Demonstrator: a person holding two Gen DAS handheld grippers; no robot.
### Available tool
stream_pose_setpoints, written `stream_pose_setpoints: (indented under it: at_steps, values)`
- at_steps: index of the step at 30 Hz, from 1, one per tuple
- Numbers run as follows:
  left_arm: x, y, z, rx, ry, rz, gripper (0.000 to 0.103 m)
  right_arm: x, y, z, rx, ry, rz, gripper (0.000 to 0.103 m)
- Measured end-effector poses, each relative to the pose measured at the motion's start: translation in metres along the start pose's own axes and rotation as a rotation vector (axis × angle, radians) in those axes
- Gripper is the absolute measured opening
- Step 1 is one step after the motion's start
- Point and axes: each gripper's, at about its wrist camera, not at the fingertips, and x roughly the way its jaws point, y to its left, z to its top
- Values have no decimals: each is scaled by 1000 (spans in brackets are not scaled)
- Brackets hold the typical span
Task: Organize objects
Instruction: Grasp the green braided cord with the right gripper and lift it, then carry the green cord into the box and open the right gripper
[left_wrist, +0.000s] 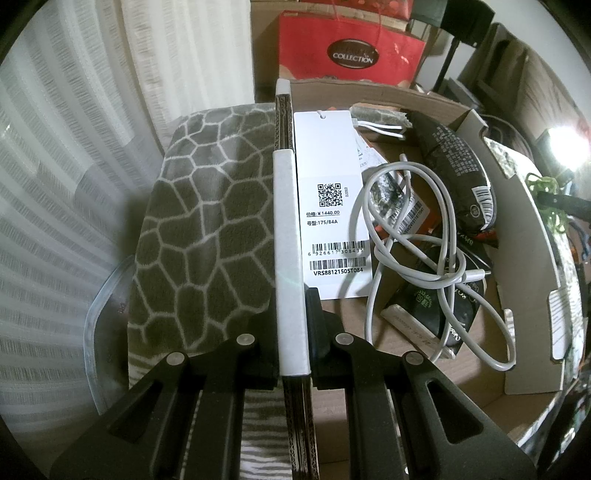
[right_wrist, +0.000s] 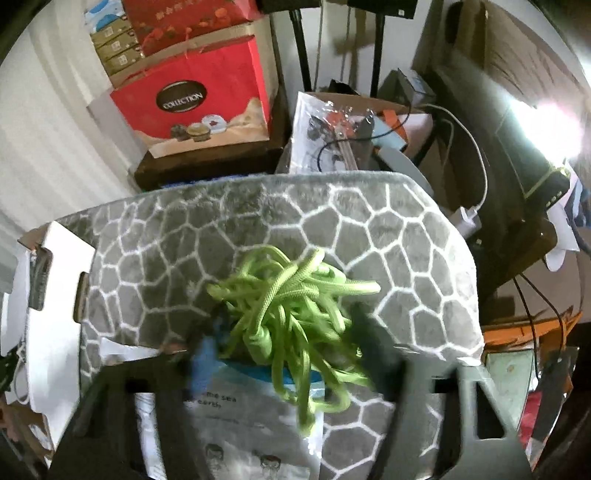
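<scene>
My left gripper (left_wrist: 291, 306) is shut on the white-taped edge of a cardboard box wall (left_wrist: 286, 221). Inside the box lie a coiled white cable (left_wrist: 406, 240), a white price tag (left_wrist: 328, 206) and a black packet (left_wrist: 458, 173). In the right wrist view a tangled bundle of green cord (right_wrist: 288, 295) rests on a grey mat with a white cell pattern (right_wrist: 369, 236). My right gripper (right_wrist: 288, 332) straddles the bundle, its blurred fingers against both sides. A bit of the green cord (left_wrist: 546, 184) also shows beyond the box's right wall.
A printed sheet (right_wrist: 240, 417) lies under the cord at the mat's near edge. The box's white flap (right_wrist: 55, 280) stands to the left. A red gift bag (right_wrist: 192, 99) and other boxes, stands and cables crowd the back and right. The mat (left_wrist: 207, 221) runs left of the held wall.
</scene>
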Motion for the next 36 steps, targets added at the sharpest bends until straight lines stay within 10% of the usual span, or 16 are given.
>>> stream_pose_setpoints:
  at_steps: [7, 18, 36]
  values:
    - [0, 0, 0, -2, 0, 0, 11, -10, -12, 0, 18, -36, 3, 23]
    - [0, 0, 0, -3, 0, 0, 11, -62, -1, 4, -10, -116, 76, 22]
    - [0, 1, 0, -7, 0, -2, 11, -120, 167, -45, -379, -111, 389, 22]
